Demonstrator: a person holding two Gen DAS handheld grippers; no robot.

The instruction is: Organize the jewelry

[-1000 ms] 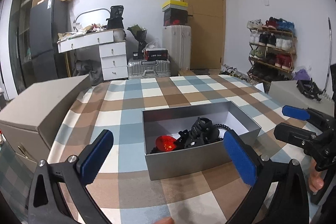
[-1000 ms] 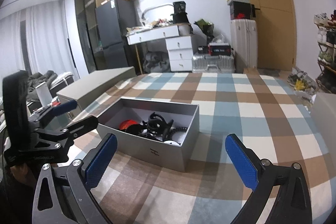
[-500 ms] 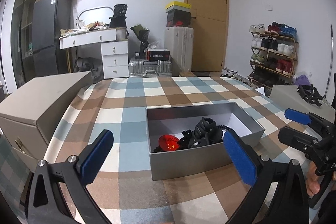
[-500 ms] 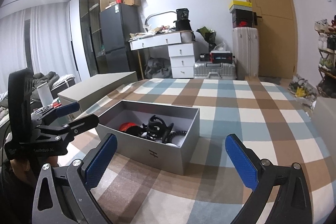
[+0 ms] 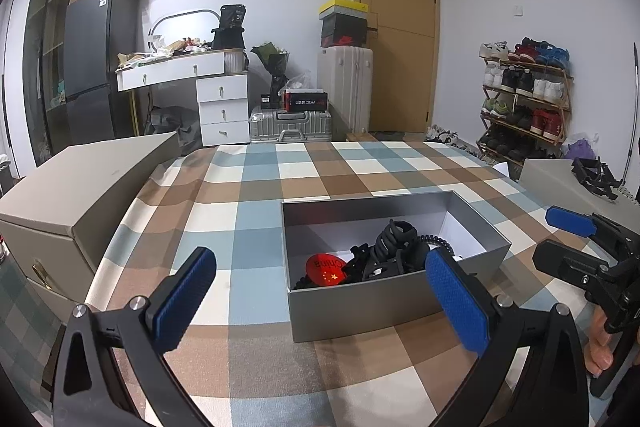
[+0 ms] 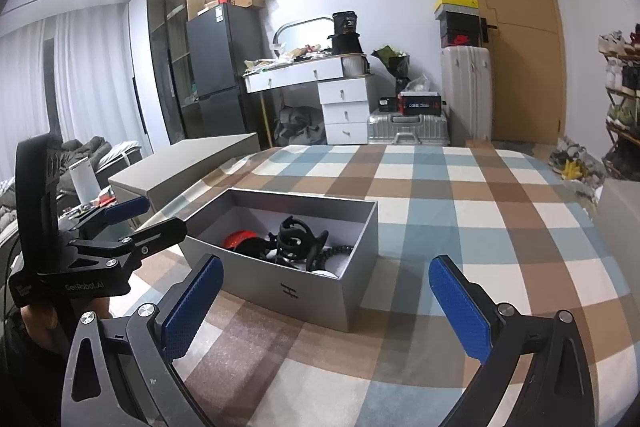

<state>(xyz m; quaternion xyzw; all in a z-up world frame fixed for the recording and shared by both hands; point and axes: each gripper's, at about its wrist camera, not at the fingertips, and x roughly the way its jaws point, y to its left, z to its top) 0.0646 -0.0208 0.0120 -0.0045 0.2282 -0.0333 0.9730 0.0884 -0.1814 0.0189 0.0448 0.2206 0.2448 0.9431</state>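
Both grippers have lifted and tipped back slightly since a second ago. The left gripper (image 5: 320, 301) and right gripper (image 6: 326, 301) hang wide open and empty over the checked cloth (image 5: 256, 219). The jewelry (image 5: 384, 259) stays heaped in the grey box (image 5: 384, 301).

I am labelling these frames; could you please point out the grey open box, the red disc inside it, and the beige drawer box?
grey open box (image 5: 360, 311), left wrist view, front wall.
red disc (image 5: 326, 269), left wrist view, its face.
beige drawer box (image 5: 88, 183), left wrist view, top panel.
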